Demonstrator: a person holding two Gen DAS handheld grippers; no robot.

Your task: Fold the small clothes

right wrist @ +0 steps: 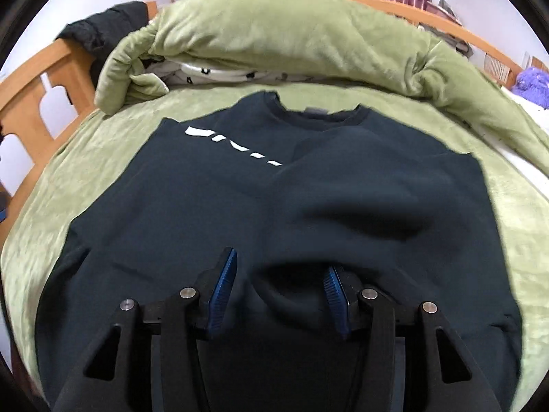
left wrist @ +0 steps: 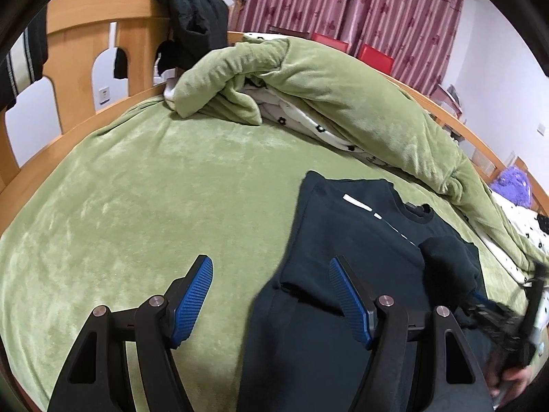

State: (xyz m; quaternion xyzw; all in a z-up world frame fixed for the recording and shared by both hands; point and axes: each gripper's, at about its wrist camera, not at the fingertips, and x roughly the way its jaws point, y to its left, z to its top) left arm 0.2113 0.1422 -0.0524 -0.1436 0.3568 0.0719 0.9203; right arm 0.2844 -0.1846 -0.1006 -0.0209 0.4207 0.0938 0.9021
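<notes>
A dark navy sweatshirt [right wrist: 206, 206] with a white chest print [right wrist: 233, 144] lies face up on the green bed sheet [right wrist: 51, 178], collar away from me. Its right sleeve [right wrist: 360, 189] is folded in across the body. My right gripper [right wrist: 279, 264] is open low over the shirt's lower middle, with a bulge of sleeve cloth between the blue pads, which do not press on it. My left gripper [left wrist: 271, 264] is open at the sweatshirt's [left wrist: 360, 233] left edge, with one finger over the sheet and one over the cloth. It holds nothing.
A rolled green duvet [right wrist: 308, 41] lies along the far side of the bed. A wooden bed end [left wrist: 79, 34] with a black garment [left wrist: 192, 10] draped on it stands at the left. A purple plush [right wrist: 532, 86] is at the far right. Bare green sheet [left wrist: 137, 189] spreads left of the shirt.
</notes>
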